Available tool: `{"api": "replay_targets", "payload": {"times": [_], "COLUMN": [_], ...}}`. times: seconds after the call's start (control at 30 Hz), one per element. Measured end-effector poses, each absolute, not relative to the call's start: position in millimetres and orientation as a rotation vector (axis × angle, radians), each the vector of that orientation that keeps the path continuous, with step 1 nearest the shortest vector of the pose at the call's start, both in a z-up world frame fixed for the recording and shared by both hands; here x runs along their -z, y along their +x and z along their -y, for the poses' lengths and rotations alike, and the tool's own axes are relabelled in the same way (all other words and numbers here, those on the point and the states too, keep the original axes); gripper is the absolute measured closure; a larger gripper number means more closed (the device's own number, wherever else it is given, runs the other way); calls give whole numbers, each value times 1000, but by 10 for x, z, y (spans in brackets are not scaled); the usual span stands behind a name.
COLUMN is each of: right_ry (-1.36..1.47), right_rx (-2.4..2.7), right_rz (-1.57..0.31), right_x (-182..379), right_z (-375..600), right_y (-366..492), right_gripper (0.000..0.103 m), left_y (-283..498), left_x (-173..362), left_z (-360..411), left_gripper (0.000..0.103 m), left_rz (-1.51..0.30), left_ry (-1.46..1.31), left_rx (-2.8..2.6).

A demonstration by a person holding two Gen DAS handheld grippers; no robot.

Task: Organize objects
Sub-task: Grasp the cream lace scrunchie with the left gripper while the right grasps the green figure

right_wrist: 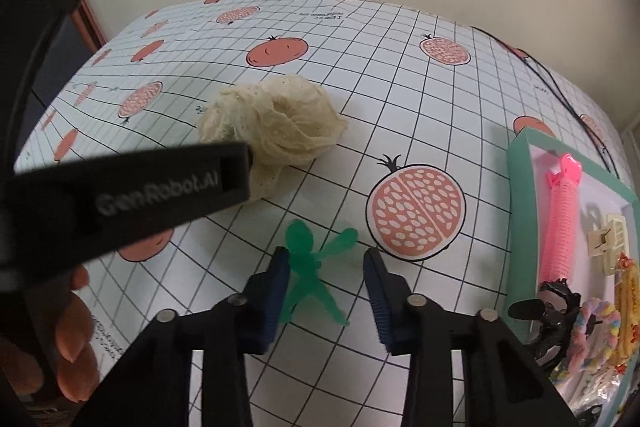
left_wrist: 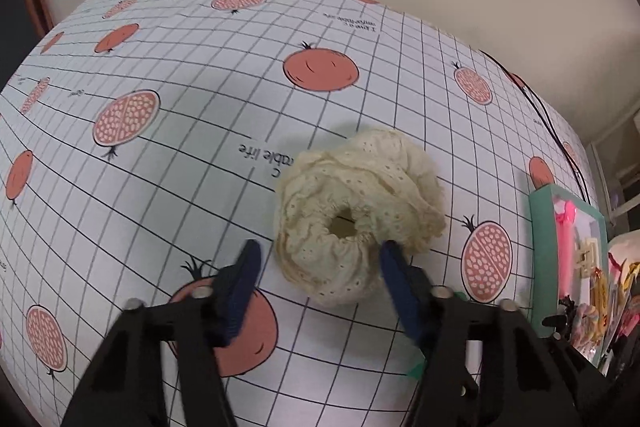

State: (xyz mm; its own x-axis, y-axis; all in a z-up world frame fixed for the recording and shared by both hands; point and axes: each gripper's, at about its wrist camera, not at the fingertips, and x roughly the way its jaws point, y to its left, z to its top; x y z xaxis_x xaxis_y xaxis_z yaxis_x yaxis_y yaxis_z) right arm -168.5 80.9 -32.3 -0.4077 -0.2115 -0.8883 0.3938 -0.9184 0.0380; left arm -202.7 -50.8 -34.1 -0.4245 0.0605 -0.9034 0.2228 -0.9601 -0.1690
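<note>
A cream lace scrunchie (left_wrist: 356, 211) lies on the pomegranate-print tablecloth (left_wrist: 160, 187). My left gripper (left_wrist: 320, 261) is open, its blue pads on either side of the scrunchie's near rim. The right wrist view shows the same scrunchie (right_wrist: 288, 123) behind the left gripper's black body (right_wrist: 132, 195). A translucent green hair clip (right_wrist: 312, 267) lies flat on the cloth. My right gripper (right_wrist: 327, 257) is open just above it, with the clip's middle between the pads and its left finger (right_wrist: 276, 291) covering part of it.
A teal-rimmed box (right_wrist: 520, 163) at the right holds a pink clip (right_wrist: 560, 219), a cream claw clip (right_wrist: 610, 243), a black clip (right_wrist: 556, 311) and a pastel scrunchie (right_wrist: 592, 331). A black cable (right_wrist: 560, 87) runs along the back right. A person's hand (right_wrist: 76, 347) is at the lower left.
</note>
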Motion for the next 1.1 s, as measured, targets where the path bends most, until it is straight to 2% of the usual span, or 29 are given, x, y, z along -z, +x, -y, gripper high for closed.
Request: {"api": "replay_targets", "payload": {"times": [0.07, 0.17, 0.2, 0.33, 0.57, 0.8, 1.1], "right_ry": [1446, 1451, 1452, 1456, 1455, 1459, 1405], "right_rx": [2348, 2340, 2336, 2329, 2321, 2331, 2366], "right_rz": [-253, -243, -238, -228, -181, -97, -16], "right_x": [321, 329, 326, 329, 307, 269, 120], "right_z": [-808, -815, -818, -838, -898, -1029, -1151], "right_y": [-1677, -1703, -1693, -1703, -1714, -1760, -1768], "right_gripper": [74, 77, 82, 82, 82, 82, 82], "left_y": [-2034, -2046, -2046, -2044, -2019, -2019, -1965], "left_x": [348, 345, 344, 338, 359, 343, 84], "left_z": [503, 492, 489, 500, 505, 493, 511], "left_gripper": [58, 64, 65, 69, 87, 90, 92], "left_rz": [-402, -389, -390, -403, -415, -434, -488], "left_ry": [1636, 1637, 1637, 1640, 1645, 1634, 1485], "left_rx": [2537, 2541, 2543, 2549, 2552, 2569, 2659]}}
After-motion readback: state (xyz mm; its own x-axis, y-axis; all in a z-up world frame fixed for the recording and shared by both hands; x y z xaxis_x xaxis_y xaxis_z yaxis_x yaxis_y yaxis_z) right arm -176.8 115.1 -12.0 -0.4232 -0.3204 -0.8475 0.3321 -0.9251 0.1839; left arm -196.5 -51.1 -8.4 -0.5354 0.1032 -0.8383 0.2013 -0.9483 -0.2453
